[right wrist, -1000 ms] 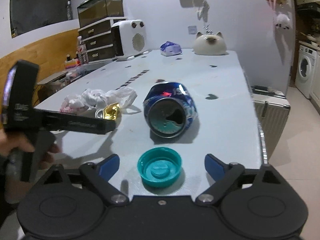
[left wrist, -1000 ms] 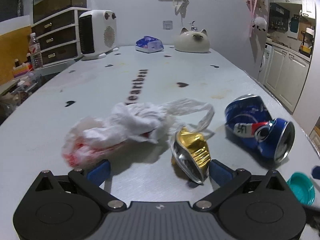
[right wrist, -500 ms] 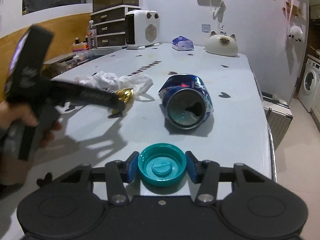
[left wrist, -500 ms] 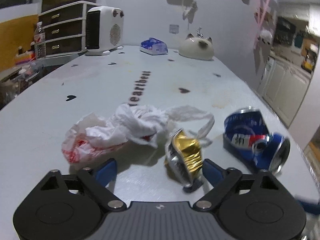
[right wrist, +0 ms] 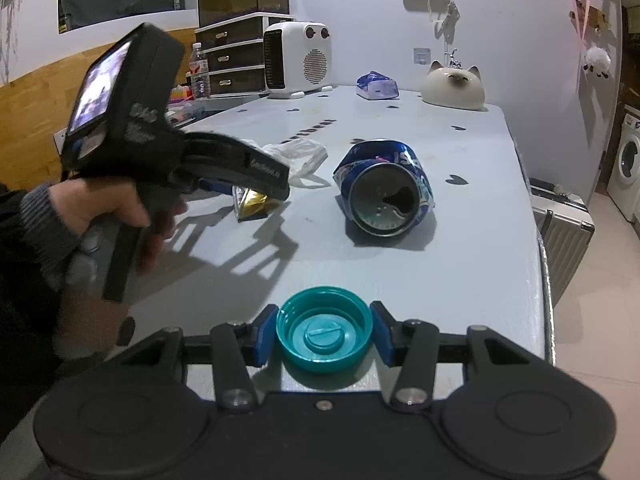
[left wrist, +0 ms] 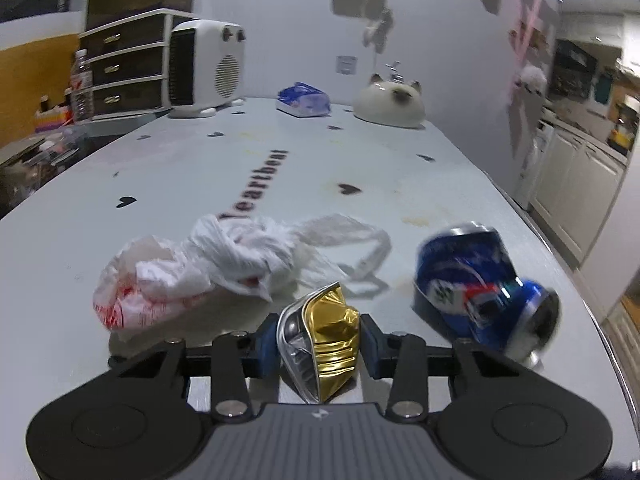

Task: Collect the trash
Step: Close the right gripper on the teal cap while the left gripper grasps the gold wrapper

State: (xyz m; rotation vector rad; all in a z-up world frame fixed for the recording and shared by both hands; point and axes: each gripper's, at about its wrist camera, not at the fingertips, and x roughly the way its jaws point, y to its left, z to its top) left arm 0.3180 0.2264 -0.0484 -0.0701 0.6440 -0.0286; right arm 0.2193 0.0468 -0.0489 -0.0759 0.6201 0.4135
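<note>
The trash lies in the lower half of both views, on a long pale surface [left wrist: 160, 184] with little black hearts. The left gripper [left wrist: 319, 345] is pinching a small crushed gold and silver foil cup [left wrist: 324, 344] at the bottom middle of the left view. The right gripper [right wrist: 323, 330] is pinching a round teal plastic bottle cap [right wrist: 323, 330] by its rim at the bottom middle of the right view.

The foil cup is soft and bent, so it could squash more and slide out if squeezed hard or lifted fast. The cap is smooth and round, so it could pop out sideways.

The dented blue soda can [left wrist: 478, 280] sits at the right, near the edge, and lies on its side. A bump could roll it off. The crumpled white plastic bag [left wrist: 208, 268], at centre left, is light, and its loop could snag a gripper.
</note>
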